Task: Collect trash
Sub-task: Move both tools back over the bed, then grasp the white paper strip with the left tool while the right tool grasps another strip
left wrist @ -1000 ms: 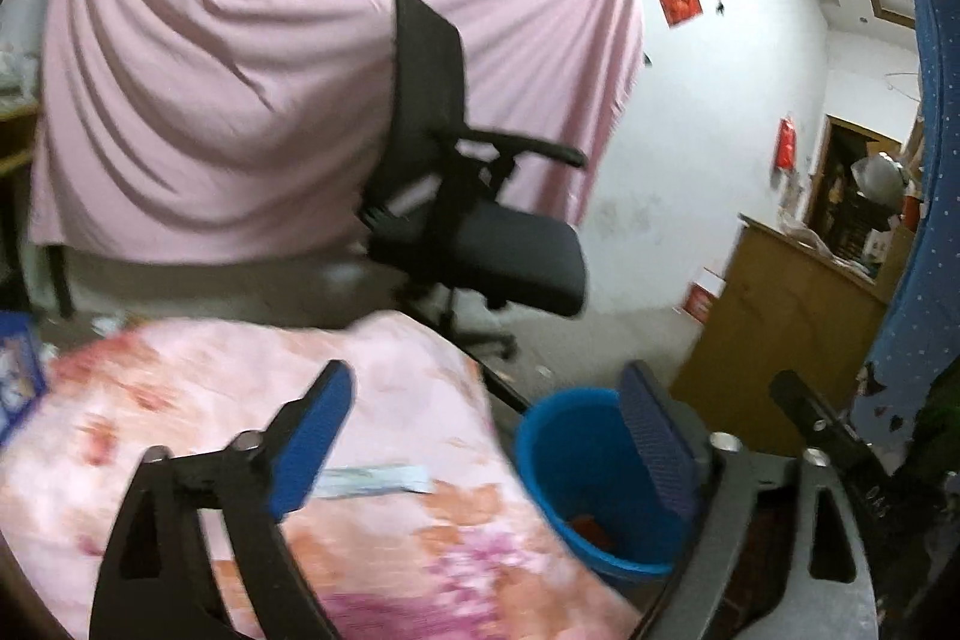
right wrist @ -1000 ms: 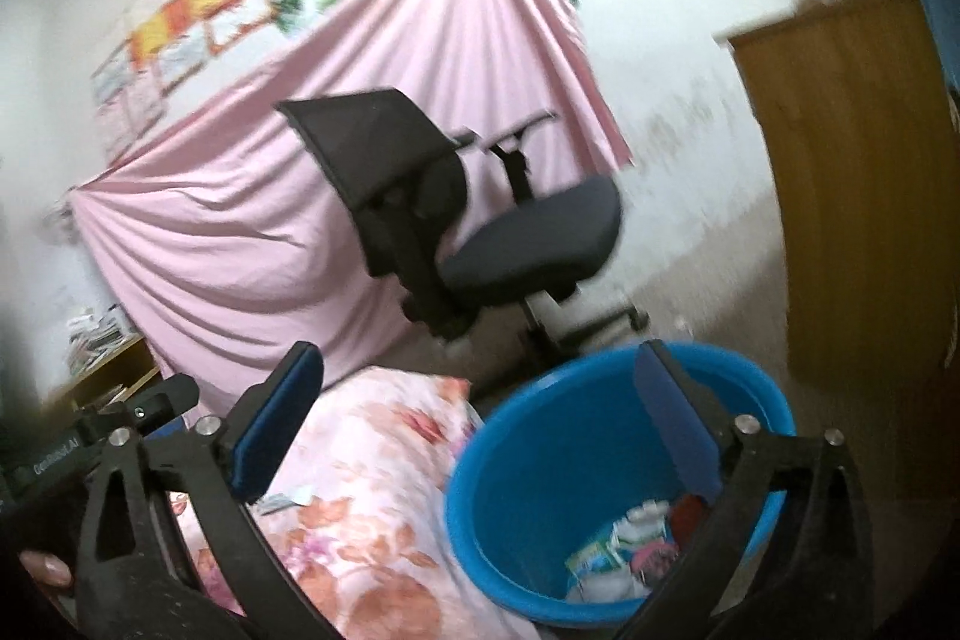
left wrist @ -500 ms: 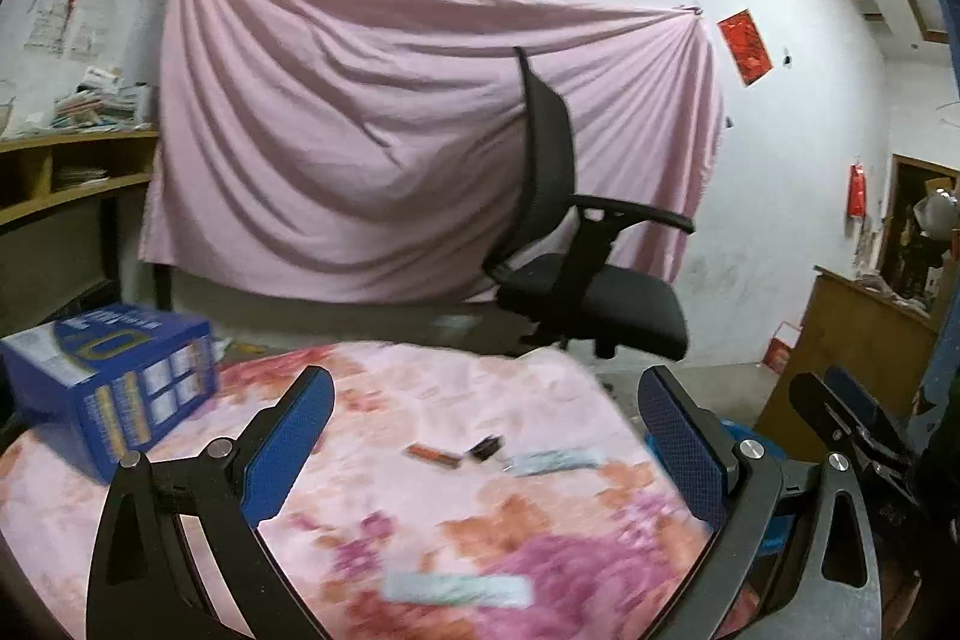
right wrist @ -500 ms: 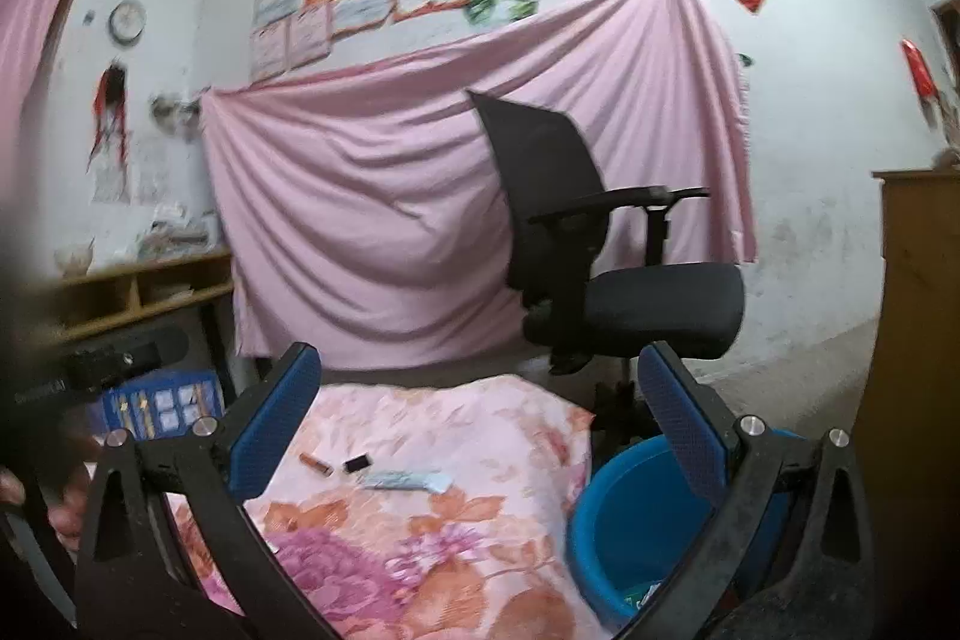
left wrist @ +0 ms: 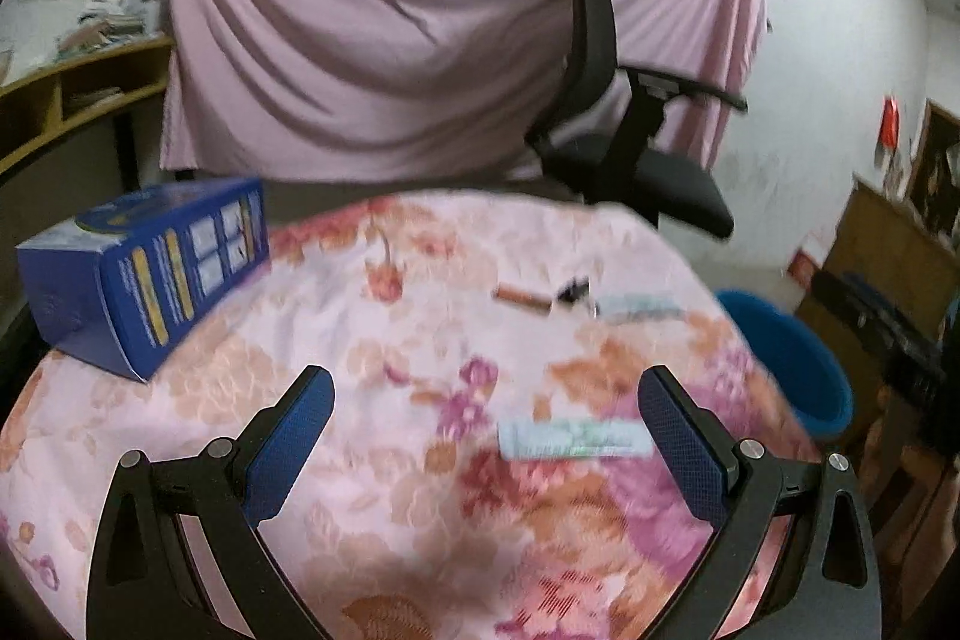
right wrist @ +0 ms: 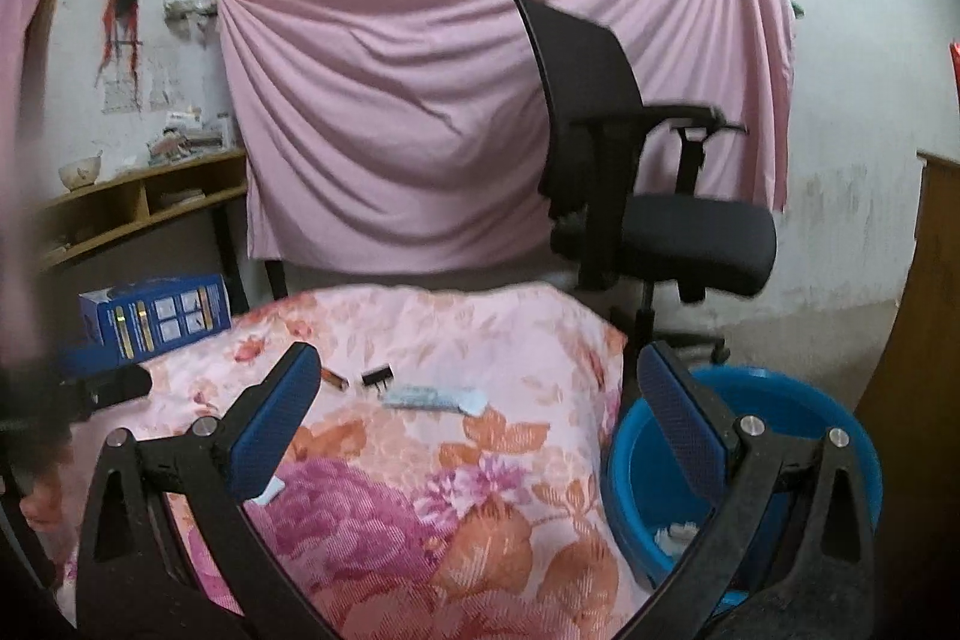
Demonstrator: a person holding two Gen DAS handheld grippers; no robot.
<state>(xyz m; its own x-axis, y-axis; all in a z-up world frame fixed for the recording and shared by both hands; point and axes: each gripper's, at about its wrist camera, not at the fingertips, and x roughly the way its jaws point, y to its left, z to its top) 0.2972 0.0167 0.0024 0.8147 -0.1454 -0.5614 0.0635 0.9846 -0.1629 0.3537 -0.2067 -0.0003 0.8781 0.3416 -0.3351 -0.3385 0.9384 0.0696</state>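
Both claws, left [left wrist: 483,409] and right [right wrist: 477,388], gape empty over the wrapper [left wrist: 573,440] (flat, liable to slip a pinch) beside the bin [right wrist: 744,466].

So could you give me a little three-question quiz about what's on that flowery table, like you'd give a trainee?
1. True or false: the left tool is shut on a wrapper.
2. Which piece of trash lies nearest the left tool? A) the pale wrapper B) the brown stick C) the small black piece
3. Fill in: the blue basin stands on the floor off the table's ____ edge, seen from the right tool.

Key: 1 false, both tools are open and empty. 2 A. 3 right.
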